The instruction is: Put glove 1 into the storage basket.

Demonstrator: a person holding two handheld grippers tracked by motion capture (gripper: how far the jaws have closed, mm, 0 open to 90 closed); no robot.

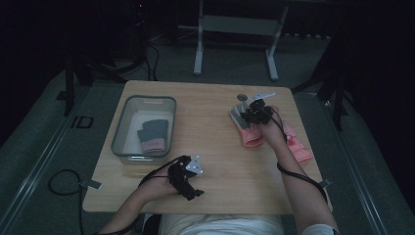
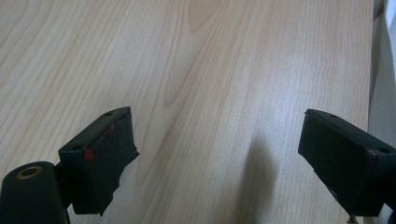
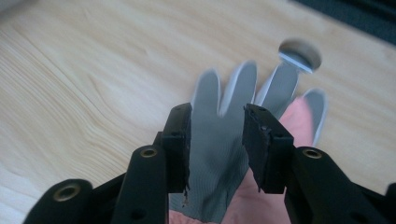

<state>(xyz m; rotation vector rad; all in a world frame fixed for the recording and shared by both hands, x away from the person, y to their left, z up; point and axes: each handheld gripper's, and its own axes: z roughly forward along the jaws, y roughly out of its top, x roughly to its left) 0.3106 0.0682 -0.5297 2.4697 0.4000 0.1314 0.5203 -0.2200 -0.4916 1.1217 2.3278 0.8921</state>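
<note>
R gripper point(image 3: 217, 144) jaws half-closed around grey palm of pink work glove point(image 3: 219, 140), pads not clearly pressing it. L gripper point(image 2: 217, 158) jaws spread wide, bare wooden table point(image 2: 196, 70) betw. them.

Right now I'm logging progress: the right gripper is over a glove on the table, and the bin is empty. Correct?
Not quite. The bin isn't empty: the high view shows a glove in it. The right gripper is over a table glove, as you say.

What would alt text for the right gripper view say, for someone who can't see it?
Two black jaws of the right claw straddle the grey palm of a grey and pink glove lying on a light wooden table. A round hole in the tabletop shows beyond the glove's fingertips.
</note>
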